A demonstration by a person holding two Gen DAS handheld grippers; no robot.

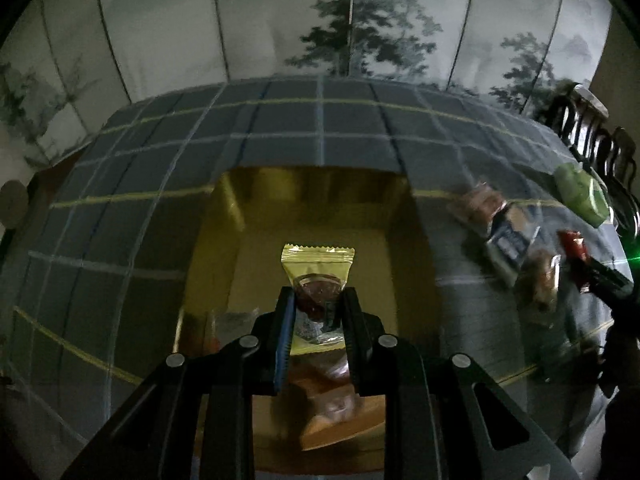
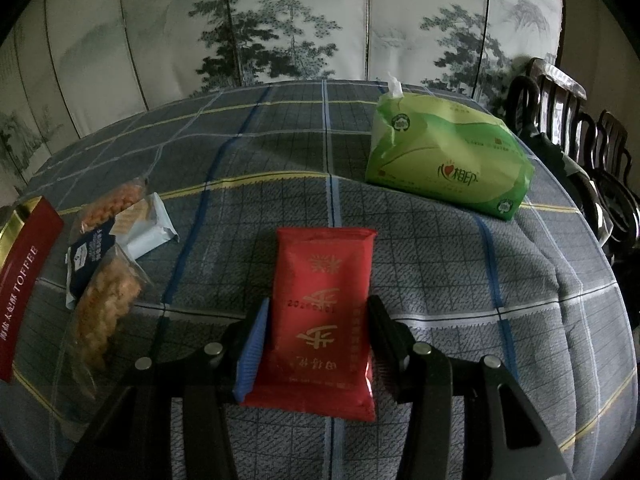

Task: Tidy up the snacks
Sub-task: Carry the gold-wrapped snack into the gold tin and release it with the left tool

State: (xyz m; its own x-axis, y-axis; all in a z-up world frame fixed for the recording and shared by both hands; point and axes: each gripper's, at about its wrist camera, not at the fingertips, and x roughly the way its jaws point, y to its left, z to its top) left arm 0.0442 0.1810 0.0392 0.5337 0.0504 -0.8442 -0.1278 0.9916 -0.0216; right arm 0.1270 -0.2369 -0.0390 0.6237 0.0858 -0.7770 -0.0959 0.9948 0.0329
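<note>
While the left hand-held gripper point(image 1: 316, 312) is pinched on a yellow snack packet point(image 1: 317, 268), that packet is held above the open gold-lined box point(image 1: 312, 196), in which other wrapped snacks lie blurred beneath the fingers. The right hand-held gripper point(image 2: 316, 320) is spread around a red snack packet point(image 2: 320, 312) lying flat on the tabletop point(image 2: 460, 280); contact with its fingers cannot be confirmed. Toward the left edge of the tabletop, a cluster of small packets point(image 2: 108, 248) is seen beside the red box wall marked TOFFEE point(image 2: 24, 280). Near the far right corner, a green tissue pack point(image 2: 448, 156) is placed.
</note>
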